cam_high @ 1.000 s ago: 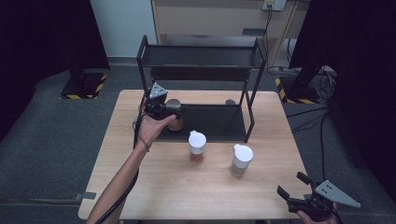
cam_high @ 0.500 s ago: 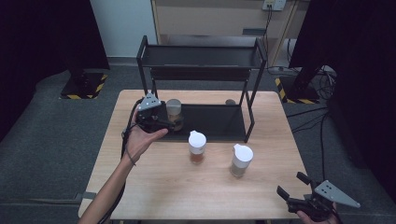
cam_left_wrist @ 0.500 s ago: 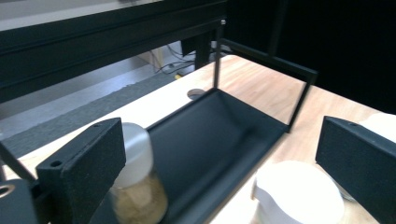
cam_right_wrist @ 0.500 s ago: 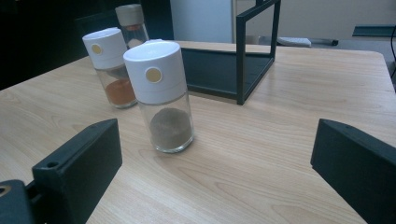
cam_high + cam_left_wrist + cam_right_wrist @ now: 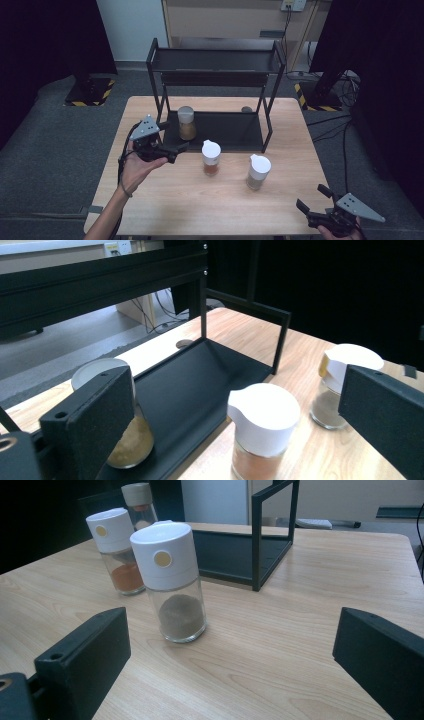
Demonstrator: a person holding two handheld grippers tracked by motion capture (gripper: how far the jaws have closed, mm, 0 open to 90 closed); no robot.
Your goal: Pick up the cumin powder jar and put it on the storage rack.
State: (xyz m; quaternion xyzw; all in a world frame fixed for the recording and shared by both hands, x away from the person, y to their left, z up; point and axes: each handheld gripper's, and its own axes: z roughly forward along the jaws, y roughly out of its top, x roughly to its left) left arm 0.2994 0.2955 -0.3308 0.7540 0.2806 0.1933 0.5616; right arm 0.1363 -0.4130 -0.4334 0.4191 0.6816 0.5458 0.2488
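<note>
**Both grippers spread wide, nothing held**

Left gripper [image 5: 172,148] released, jaws wide apart and empty, hovering just off the black rack's [image 5: 227,131] lower tray, near the grey-lidded jar [image 5: 186,122] standing on that tray's left end. Palm turned up, forearm entering from the bottom edge. Right gripper [image 5: 312,207] likewise gaping, low at the table's [image 5: 150,200] near right corner. Two white-capped shakers [image 5: 211,157] [image 5: 258,171] upright on bare wood between; open tabletop all around.

tabletop [image 5: 165,210]: light wood grain | dark hole in surface [image 5: 246,109] just behind rack's right side | floor: grey carpet [image 5: 45,145] | yellow-black striped base plates [image 5: 89,102] left and right [image 5: 306,97] | beige cabinet [image 5: 225,20] behind, wall outlet [image 5: 294,5] with cables [image 5: 327,85] hanging | black curtains [image 5: 45,35] both sides
</note>
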